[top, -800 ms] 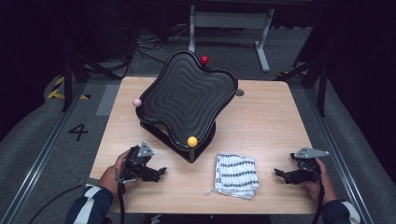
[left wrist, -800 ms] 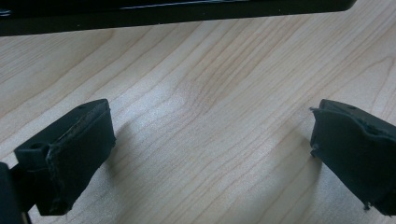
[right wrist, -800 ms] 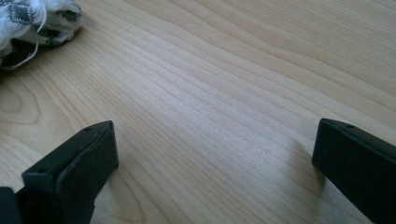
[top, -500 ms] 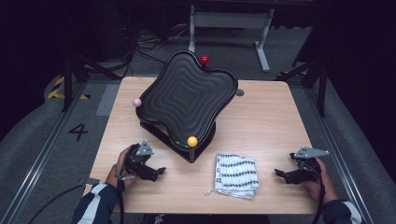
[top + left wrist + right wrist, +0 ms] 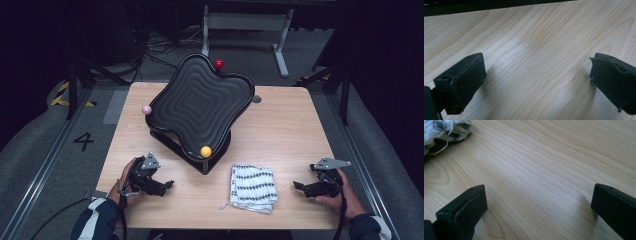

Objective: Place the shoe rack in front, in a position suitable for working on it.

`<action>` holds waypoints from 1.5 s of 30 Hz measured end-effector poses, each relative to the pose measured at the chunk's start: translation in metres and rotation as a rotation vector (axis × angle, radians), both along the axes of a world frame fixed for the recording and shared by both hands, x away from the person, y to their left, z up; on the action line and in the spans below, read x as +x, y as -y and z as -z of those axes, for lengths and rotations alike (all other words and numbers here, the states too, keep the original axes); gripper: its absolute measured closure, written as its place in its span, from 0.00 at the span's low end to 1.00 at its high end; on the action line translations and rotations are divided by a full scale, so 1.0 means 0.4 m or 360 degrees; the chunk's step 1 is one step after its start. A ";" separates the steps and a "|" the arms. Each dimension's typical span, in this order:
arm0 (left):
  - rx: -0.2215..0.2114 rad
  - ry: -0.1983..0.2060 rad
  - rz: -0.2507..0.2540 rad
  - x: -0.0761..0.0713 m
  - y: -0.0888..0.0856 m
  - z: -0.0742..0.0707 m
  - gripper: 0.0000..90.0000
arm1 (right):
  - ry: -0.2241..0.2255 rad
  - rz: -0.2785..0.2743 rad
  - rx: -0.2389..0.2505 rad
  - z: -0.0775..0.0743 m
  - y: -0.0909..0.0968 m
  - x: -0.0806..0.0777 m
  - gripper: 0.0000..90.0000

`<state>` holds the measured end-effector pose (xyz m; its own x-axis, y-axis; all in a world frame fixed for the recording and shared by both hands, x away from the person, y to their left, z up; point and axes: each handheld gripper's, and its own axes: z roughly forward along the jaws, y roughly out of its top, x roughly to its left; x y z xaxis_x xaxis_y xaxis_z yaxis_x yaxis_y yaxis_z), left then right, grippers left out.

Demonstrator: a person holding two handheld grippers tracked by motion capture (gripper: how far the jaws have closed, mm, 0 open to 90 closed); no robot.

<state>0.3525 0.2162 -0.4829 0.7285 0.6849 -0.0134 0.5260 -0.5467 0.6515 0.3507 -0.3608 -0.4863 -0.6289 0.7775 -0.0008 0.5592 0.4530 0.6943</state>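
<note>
Folded cloth [image 5: 251,186] lies near the table's [image 5: 295,125] front edge between left gripper [image 5: 167,185] and right gripper [image 5: 298,186] (both jaws wide, nothing between), bare wood around; the right gripper view crops the cloth

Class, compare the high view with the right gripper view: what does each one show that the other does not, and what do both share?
High view alone: the black wavy tray tilted on its stand, with a red ball, a pink ball and a yellow ball at its rim, plus the left gripper.

Right gripper view alone: a close look at the wood grain between its two open jaws, with nothing between them.

Both: the wooden table, the black-and-white patterned cloth and the right gripper.
</note>
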 end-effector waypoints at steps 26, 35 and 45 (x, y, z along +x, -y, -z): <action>-0.0003 0.0001 0.0045 0.004 -0.008 0.001 0.00 | 0.0089 -0.0208 0.0098 -0.088 -0.141 -0.039 0.19; 0.0001 -0.0003 0.0050 0.006 -0.008 0.000 0.00 | 0.0105 -0.0295 0.0168 -0.116 -0.249 -0.051 0.18; 0.0001 -0.0003 0.0051 0.006 -0.008 0.000 0.00 | 0.0095 -0.0312 0.0061 -0.090 -0.313 -0.044 0.18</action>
<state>0.3550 0.2194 -0.4828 0.7502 0.6611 -0.0142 0.5093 -0.5639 0.6501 0.3332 -0.2356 -0.4503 -0.7678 0.6405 -0.0153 0.4203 0.5216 0.7425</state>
